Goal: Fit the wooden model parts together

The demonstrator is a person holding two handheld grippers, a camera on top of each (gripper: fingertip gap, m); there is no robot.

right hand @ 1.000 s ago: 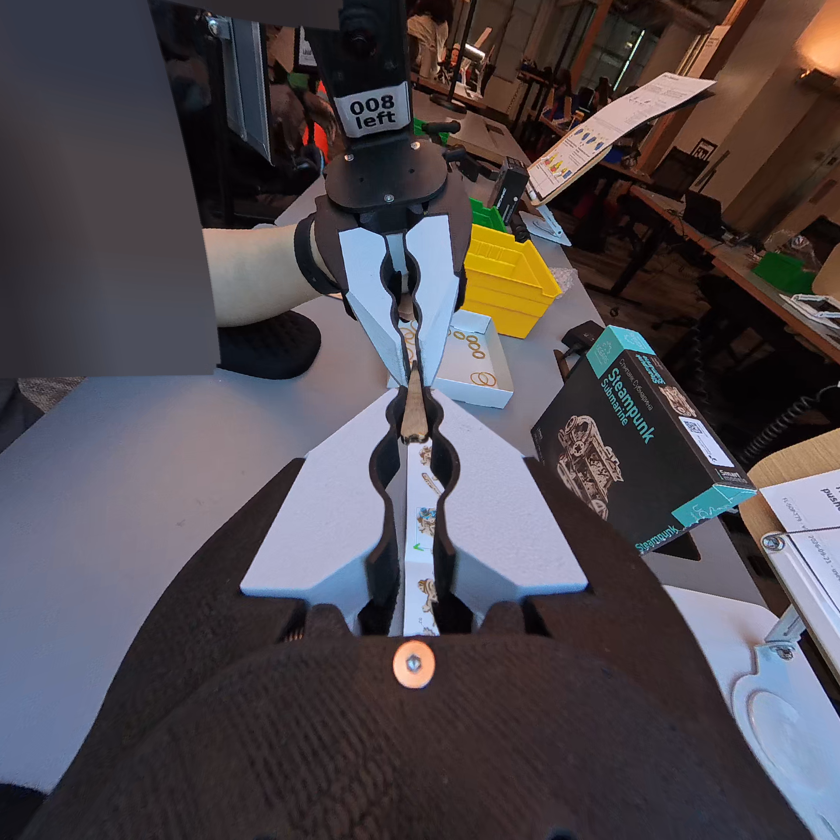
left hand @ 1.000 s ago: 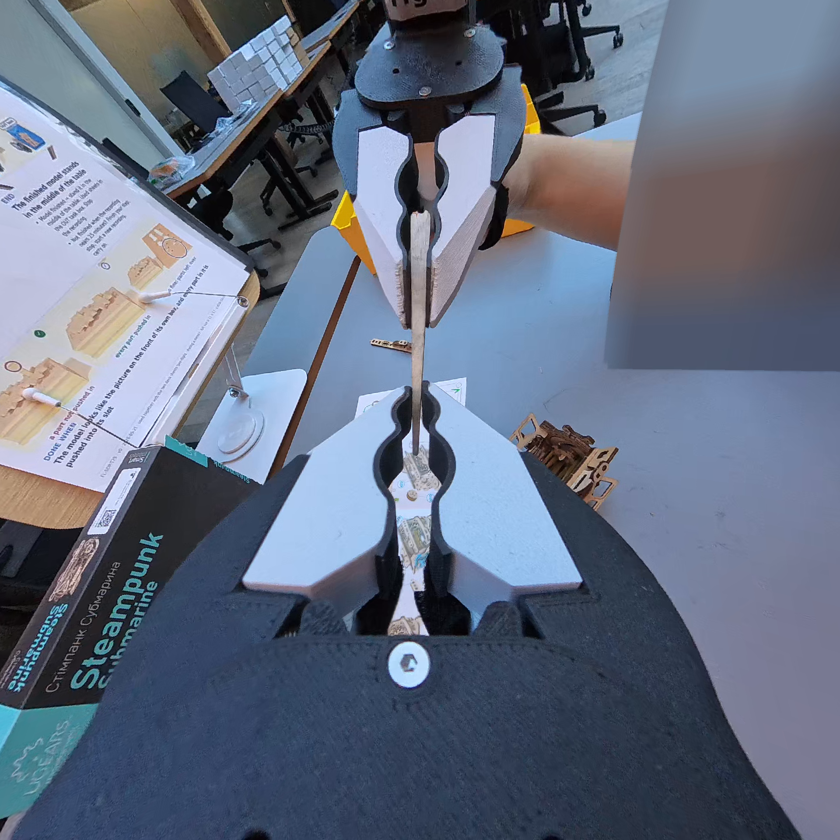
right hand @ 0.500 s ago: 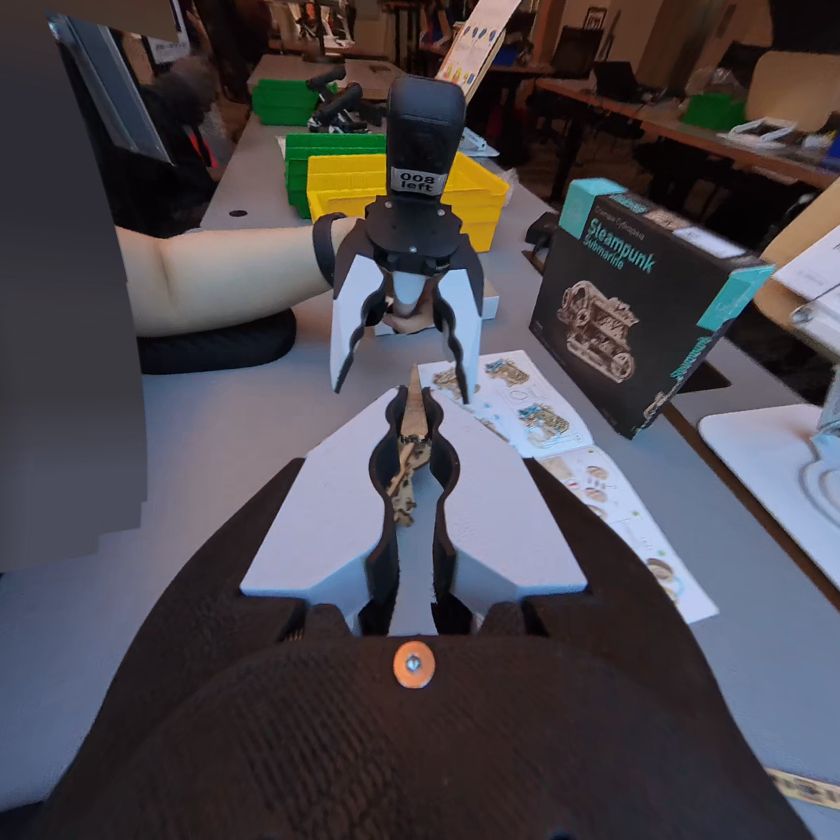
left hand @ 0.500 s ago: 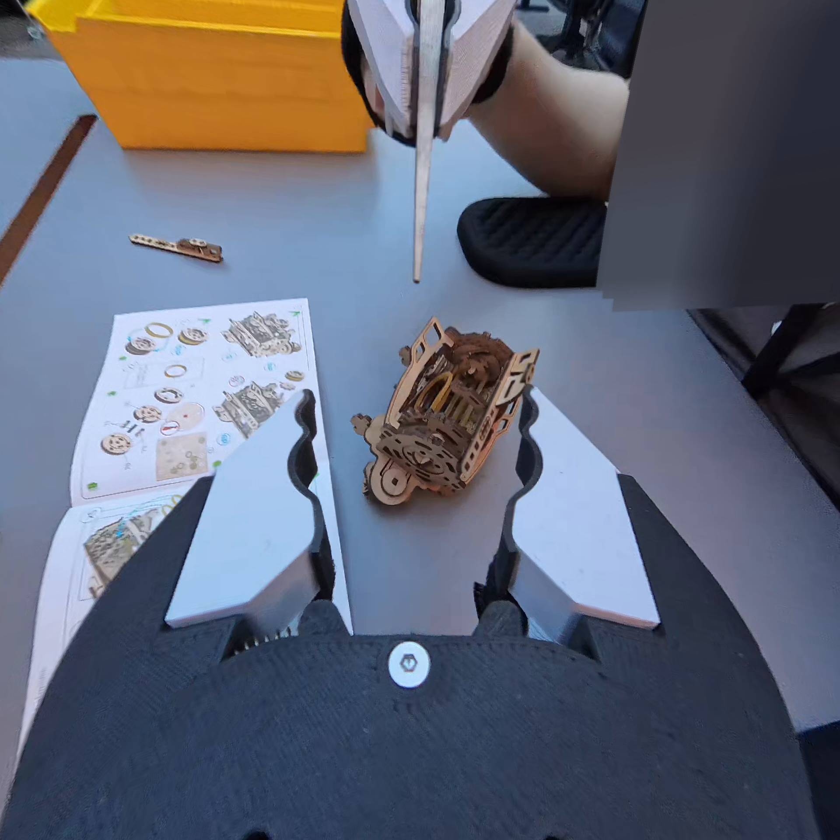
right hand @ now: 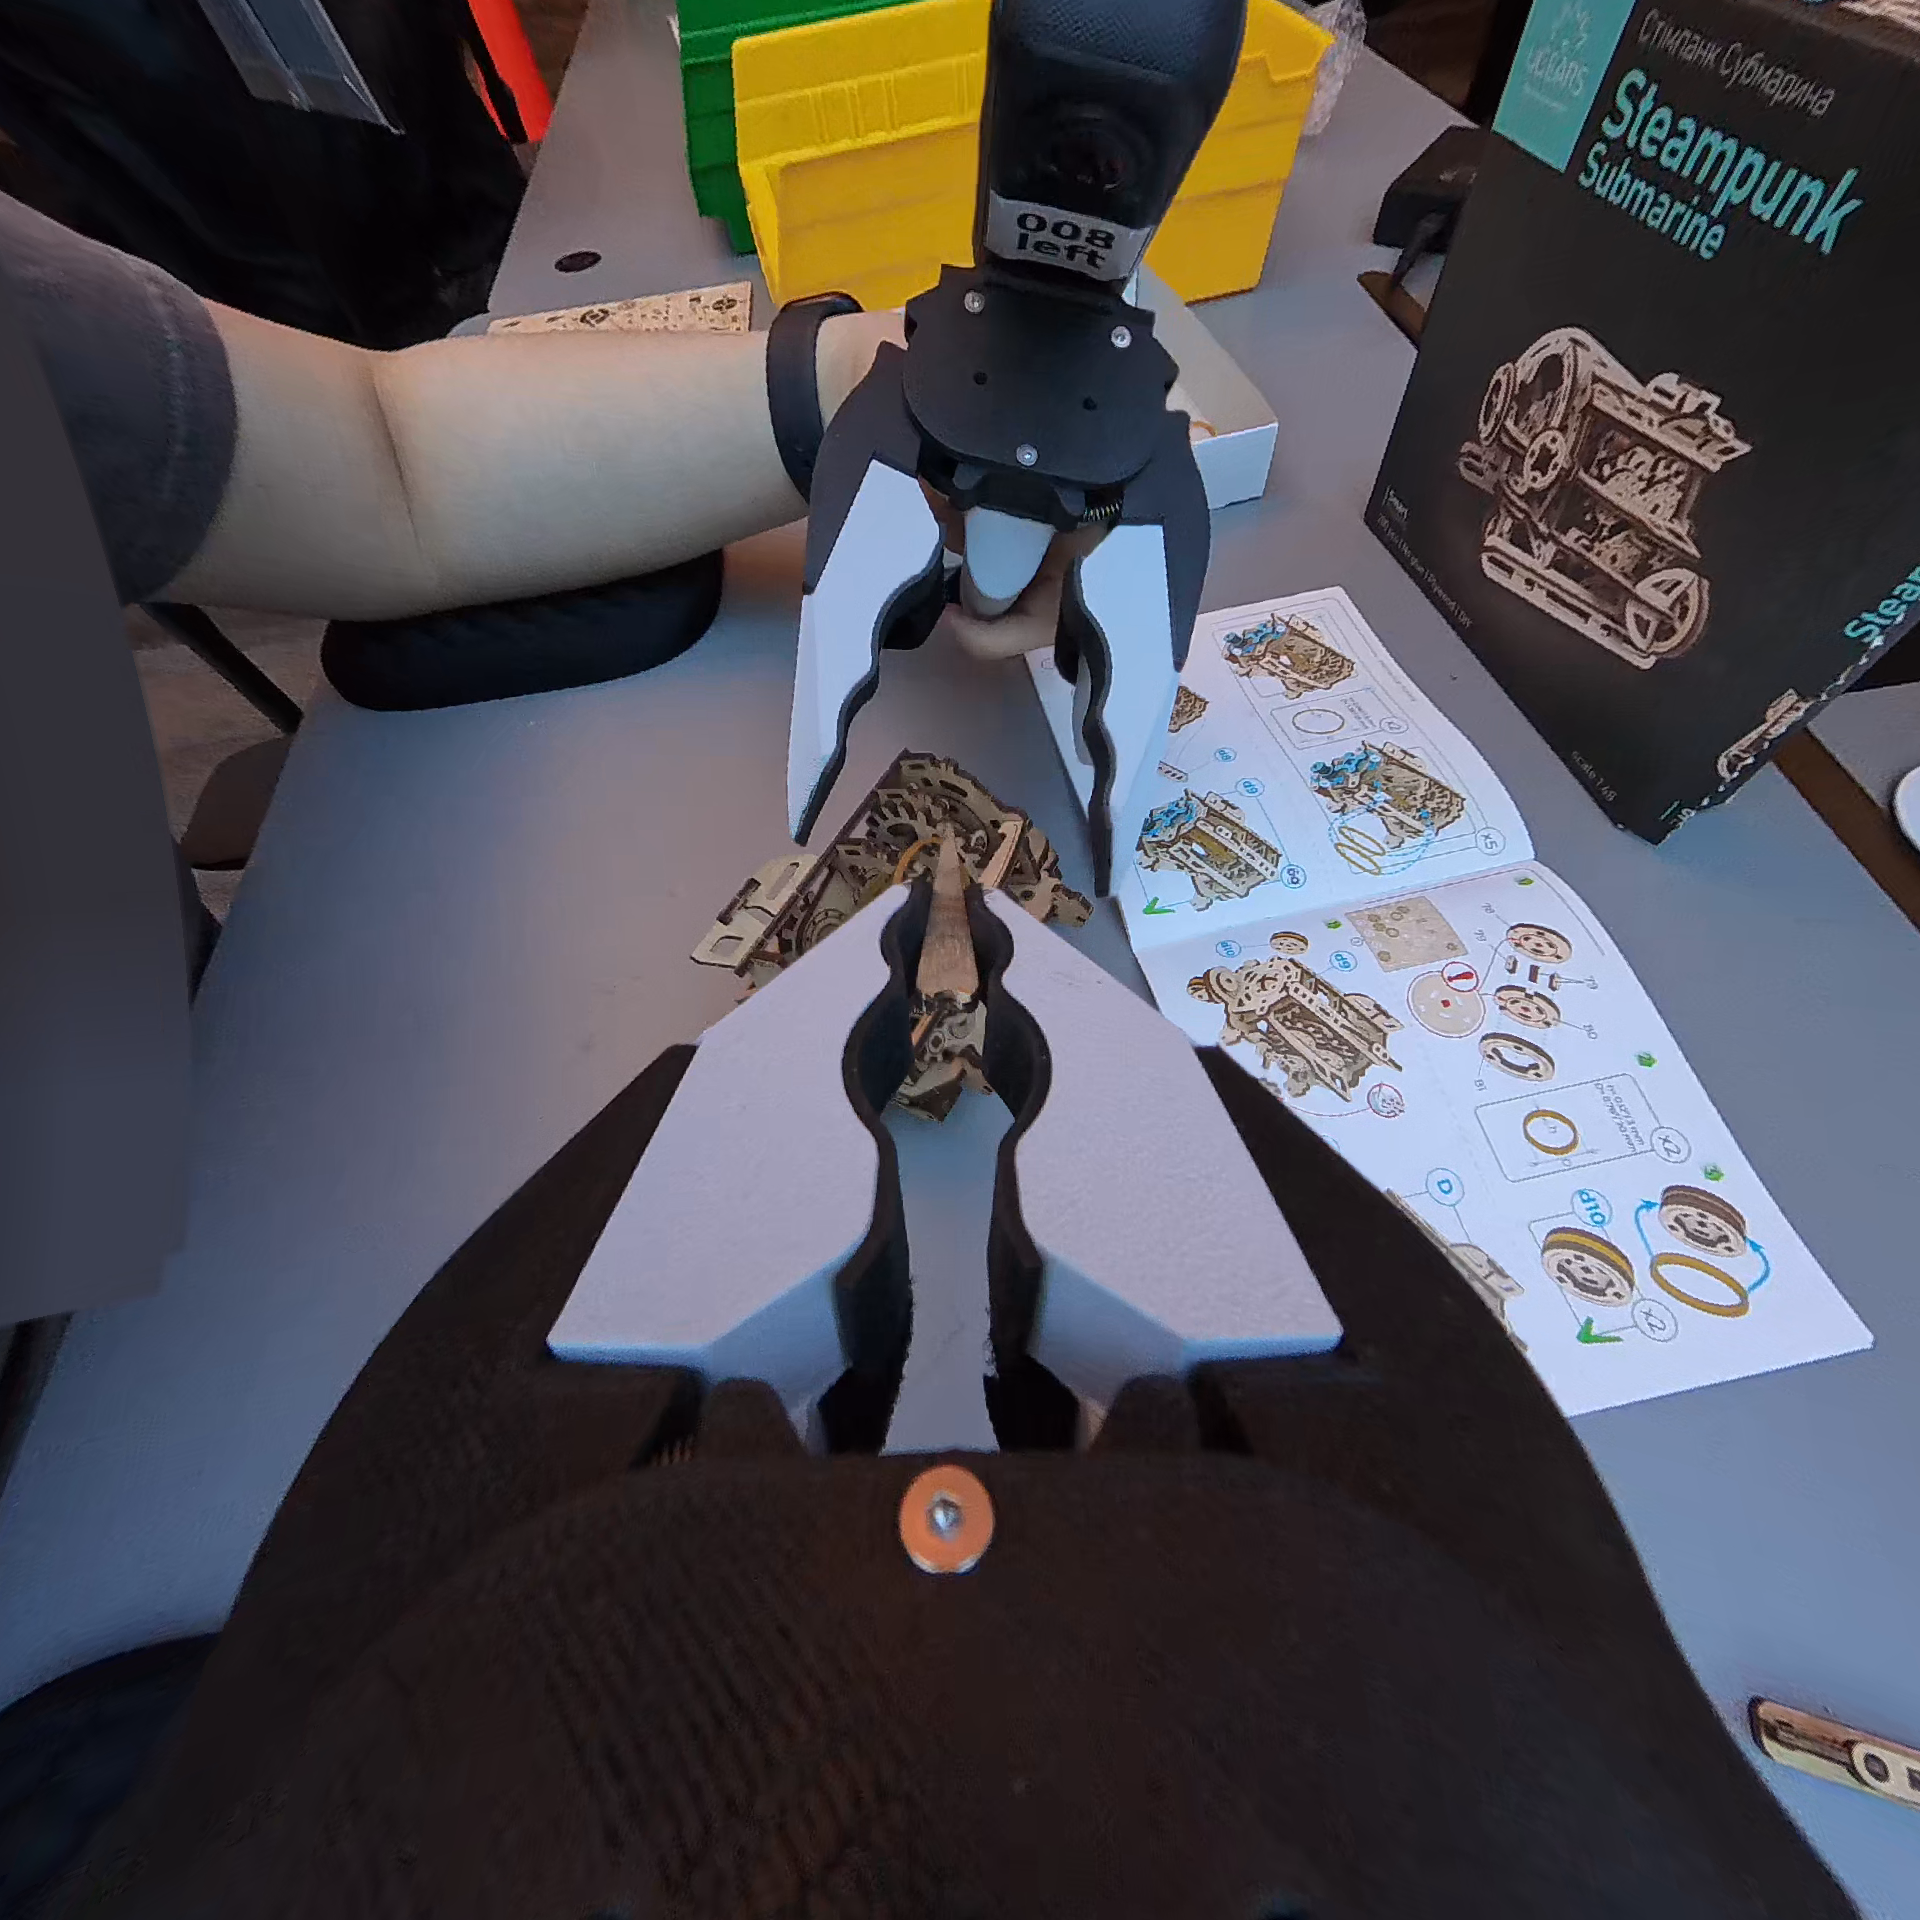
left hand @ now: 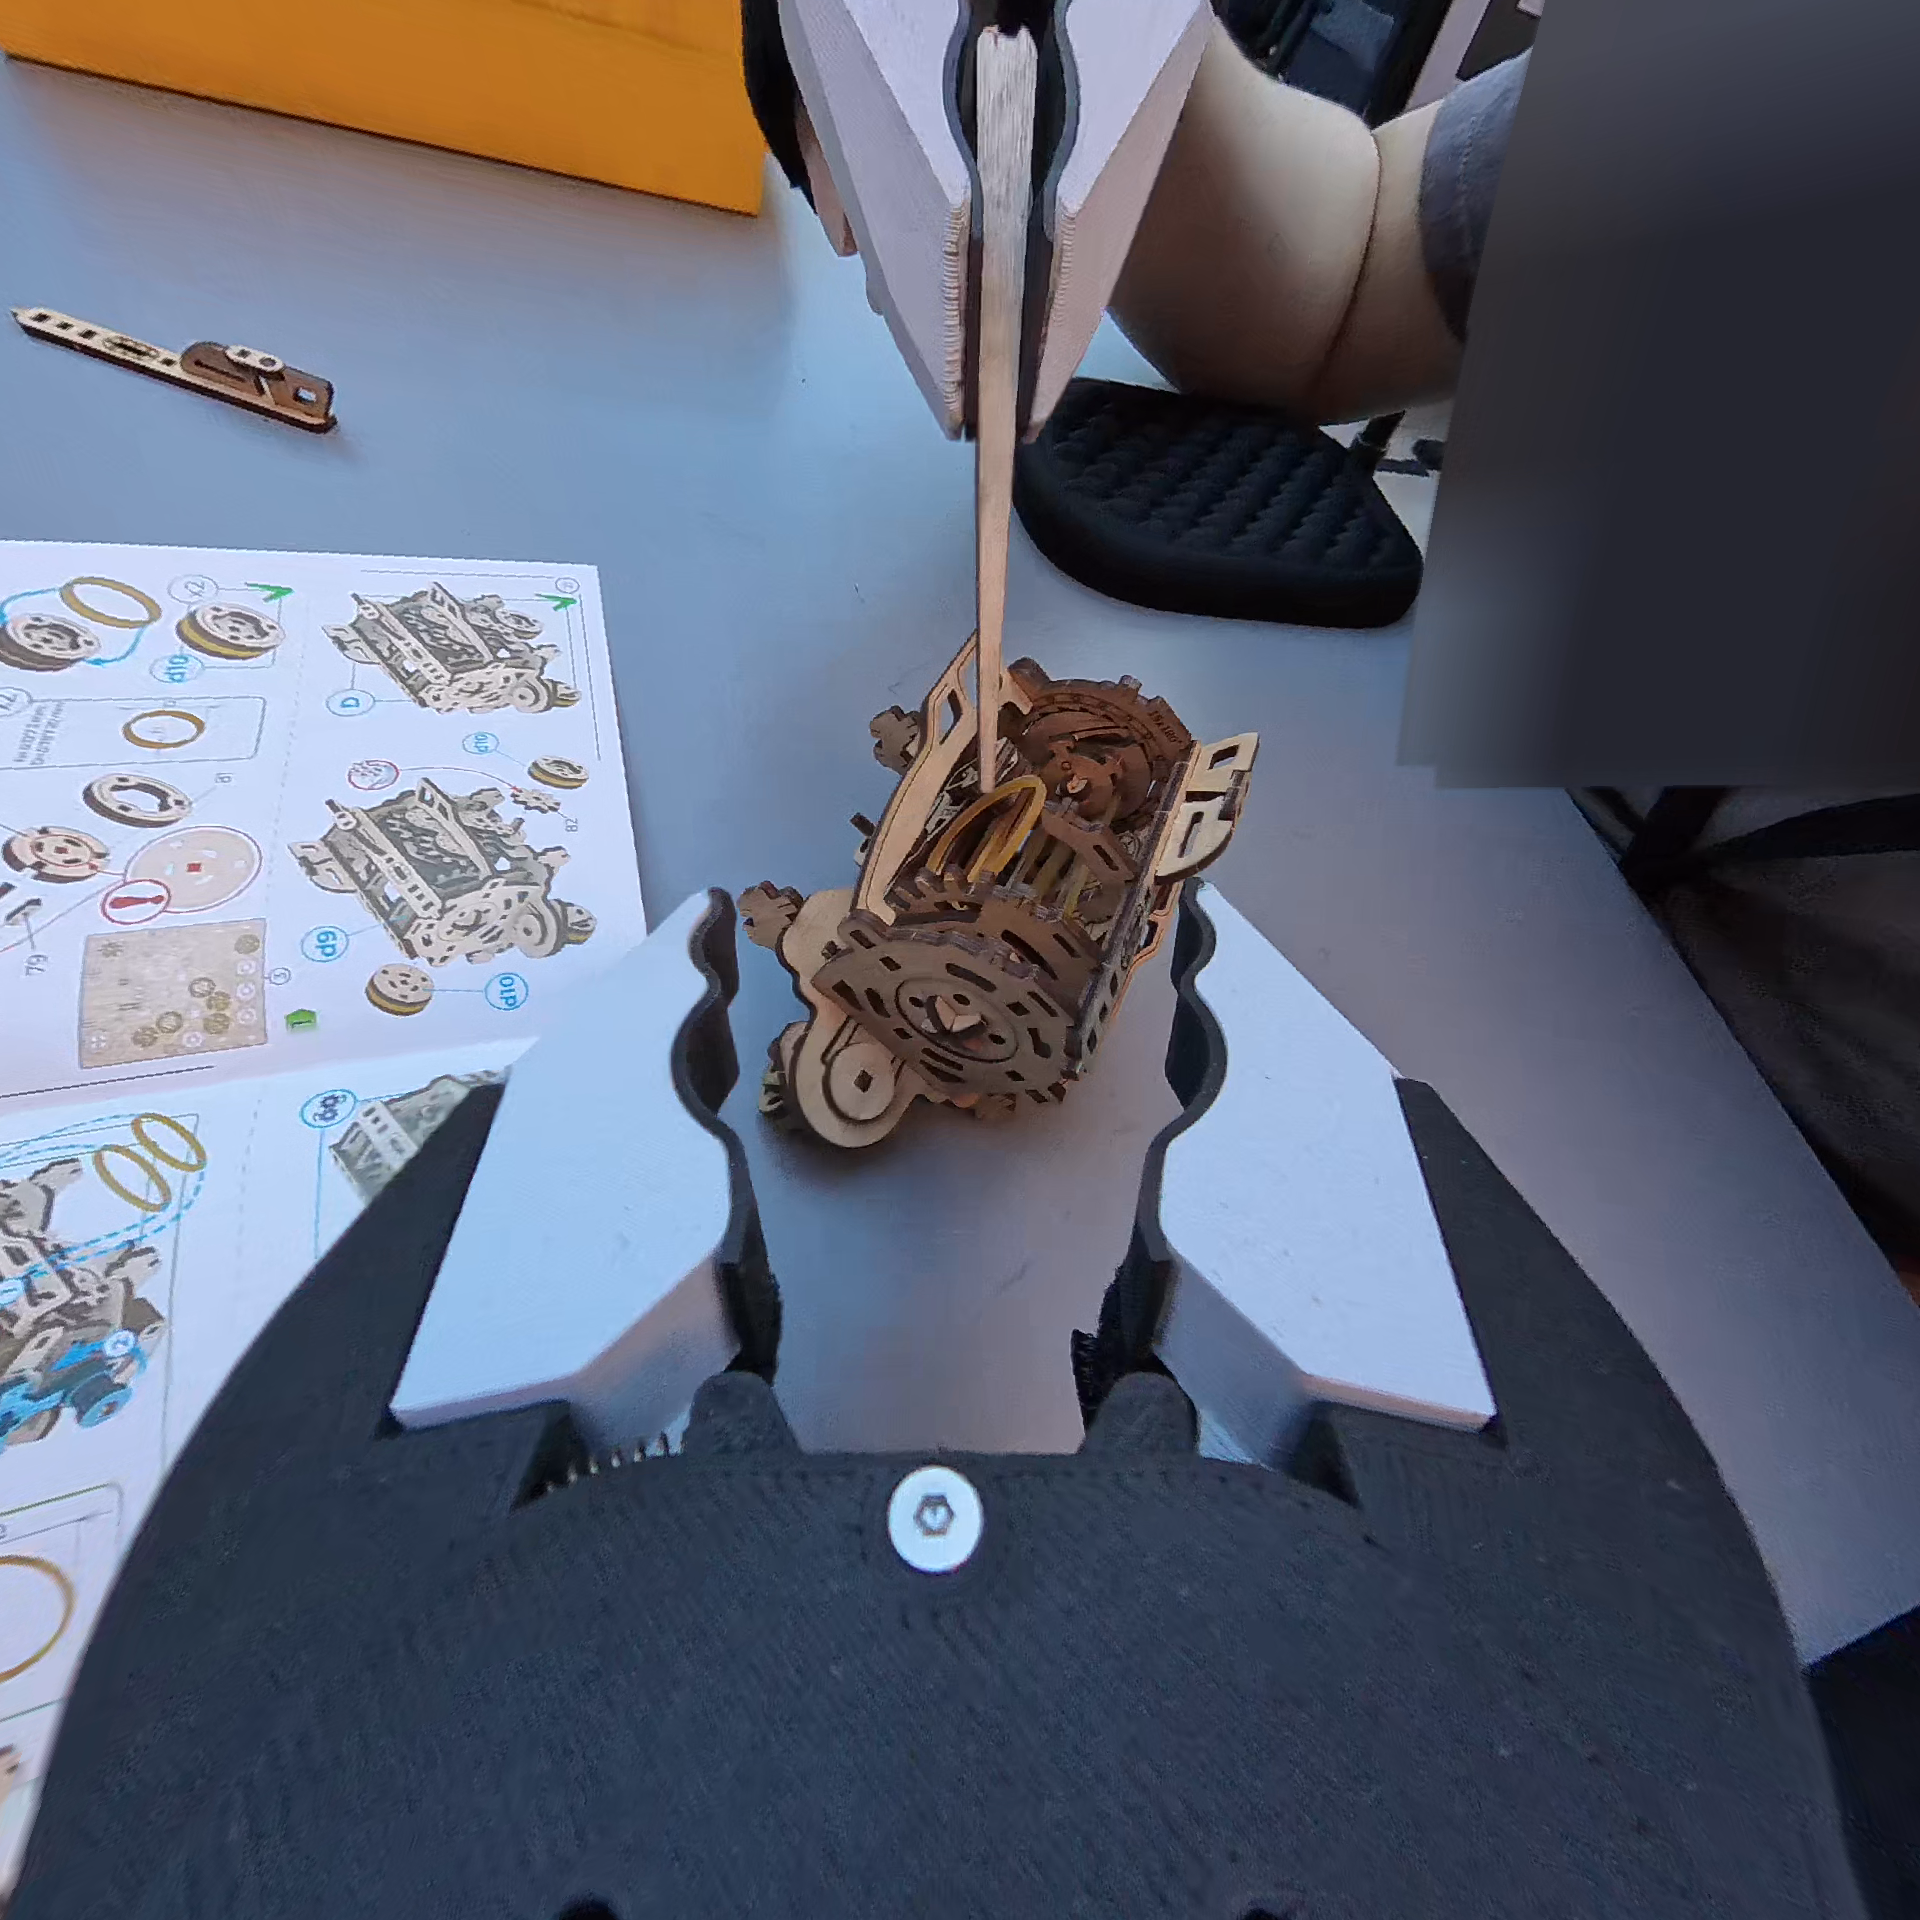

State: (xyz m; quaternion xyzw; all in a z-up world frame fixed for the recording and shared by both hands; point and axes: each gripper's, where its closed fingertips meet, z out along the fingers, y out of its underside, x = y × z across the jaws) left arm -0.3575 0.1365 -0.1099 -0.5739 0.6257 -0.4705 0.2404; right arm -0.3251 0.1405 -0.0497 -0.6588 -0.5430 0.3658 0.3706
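Observation:
A partly built wooden model [left hand: 997, 935] with gears and a yellow rubber band lies on the grey table [left hand: 623, 416]. My left gripper [left hand: 951, 904] is open, its fingers [left hand: 613, 1091] on either side of the model's near end, not touching it. My right gripper [left hand: 992, 416] comes from the far side, shut on a thin flat wooden piece [left hand: 992, 540]. The piece's tip reaches down into the top of the model. In the right wrist view my right gripper [right hand: 945, 899] holds the piece [right hand: 948, 935] over the model [right hand: 821, 894], and the left gripper [right hand: 951, 857] straddles it.
An open instruction booklet [left hand: 312, 810] lies left of the model. A small wooden strip [left hand: 187, 358] lies farther back. A yellow bin [right hand: 883, 156] and a green bin [right hand: 712, 156] stand behind. The dark kit box [right hand: 1662, 416] stands beside the booklet. A black wrist pad [left hand: 1216, 520] supports a person's arm [right hand: 520, 468]. The left gripper's tips are roughly 7 centimetres from the right gripper's.
Both grippers held the wooden piece in the air. My left gripper let go, opened and came down around the model. My right gripper lowered the piece's tip into the model.

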